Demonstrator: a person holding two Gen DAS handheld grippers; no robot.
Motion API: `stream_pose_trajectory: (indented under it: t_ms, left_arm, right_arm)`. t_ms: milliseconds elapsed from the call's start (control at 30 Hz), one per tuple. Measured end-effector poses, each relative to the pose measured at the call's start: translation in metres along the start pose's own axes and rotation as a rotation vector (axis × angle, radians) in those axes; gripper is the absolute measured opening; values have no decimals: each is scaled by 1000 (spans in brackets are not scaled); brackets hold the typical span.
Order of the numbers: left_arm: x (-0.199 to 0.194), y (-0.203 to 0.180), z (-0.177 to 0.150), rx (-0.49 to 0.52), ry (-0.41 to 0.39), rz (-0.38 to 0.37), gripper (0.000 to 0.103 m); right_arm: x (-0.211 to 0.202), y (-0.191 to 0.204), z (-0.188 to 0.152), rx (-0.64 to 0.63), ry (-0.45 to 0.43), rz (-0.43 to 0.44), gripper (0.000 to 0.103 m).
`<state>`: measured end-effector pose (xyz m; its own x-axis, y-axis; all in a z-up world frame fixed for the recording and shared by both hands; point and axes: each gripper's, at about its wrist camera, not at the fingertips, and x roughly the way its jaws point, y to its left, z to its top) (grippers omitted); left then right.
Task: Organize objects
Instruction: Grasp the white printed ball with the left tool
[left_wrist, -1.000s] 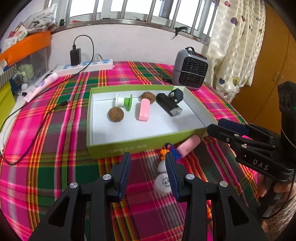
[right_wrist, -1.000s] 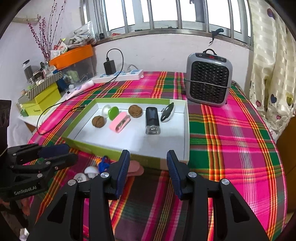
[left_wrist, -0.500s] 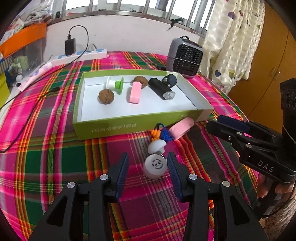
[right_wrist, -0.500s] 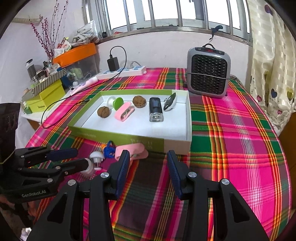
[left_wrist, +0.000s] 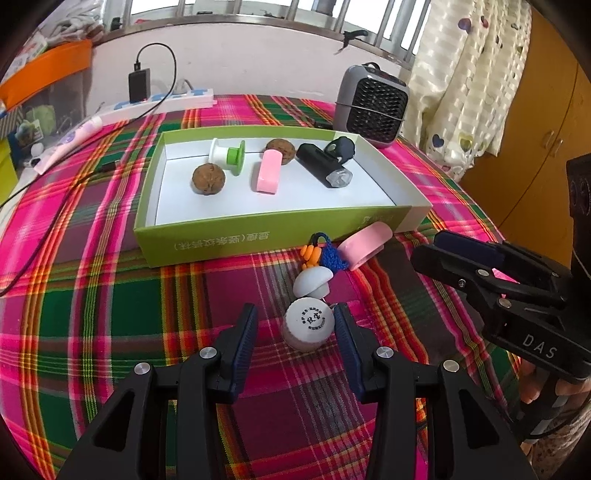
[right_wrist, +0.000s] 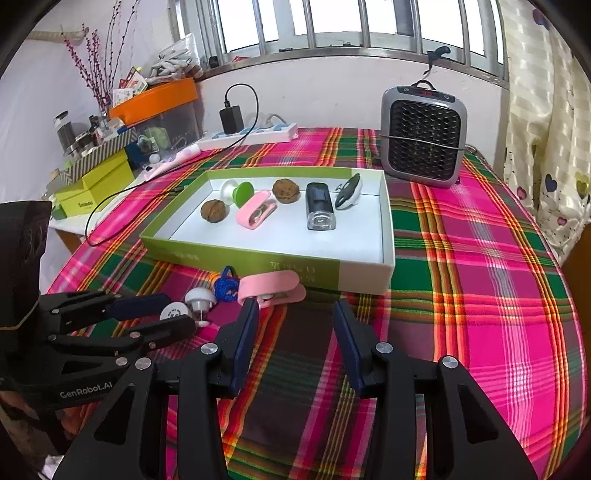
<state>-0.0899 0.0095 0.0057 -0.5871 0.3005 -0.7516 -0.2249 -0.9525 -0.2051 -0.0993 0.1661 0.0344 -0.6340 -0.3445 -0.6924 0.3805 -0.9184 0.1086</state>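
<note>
A small white bottle (left_wrist: 308, 326) stands on the plaid cloth between the fingers of my left gripper (left_wrist: 295, 321). The right pad is at its side and a gap shows at the left pad, so the jaws are open. Just beyond lie a white mushroom-shaped piece (left_wrist: 312, 282), a blue and orange knitted charm (left_wrist: 325, 254) and a pink clip (left_wrist: 364, 242), all against the green box (left_wrist: 236, 243). My right gripper (right_wrist: 295, 310) is open and empty, its left fingertip just short of the pink clip (right_wrist: 269, 286). In this view my left gripper (right_wrist: 177, 313) shows at the left.
The green box (right_wrist: 258, 258) holds two walnuts, a white and green spool, a pink clip, a black flashlight and a black and white item. A grey heater (right_wrist: 423, 134) stands behind it. A power strip with charger (right_wrist: 251, 134) and stacked boxes (right_wrist: 96, 184) sit at the far left.
Both views have drawn back from the green box. The white bottle, earlier ahead of the left gripper's right finger, now sits between its fingers, which stand slightly wider.
</note>
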Motion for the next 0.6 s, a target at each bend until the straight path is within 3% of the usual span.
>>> stream_pose_trajectory:
  t_ms: [167, 600]
  left_arm:
    - [-1, 3, -1, 0, -4, 9, 27]
    - [-8, 17, -6, -17, -21, 18, 27]
  right_arm:
    - [1, 3, 0, -6, 7, -3, 43]
    - [7, 18, -1, -29, 31, 16, 43]
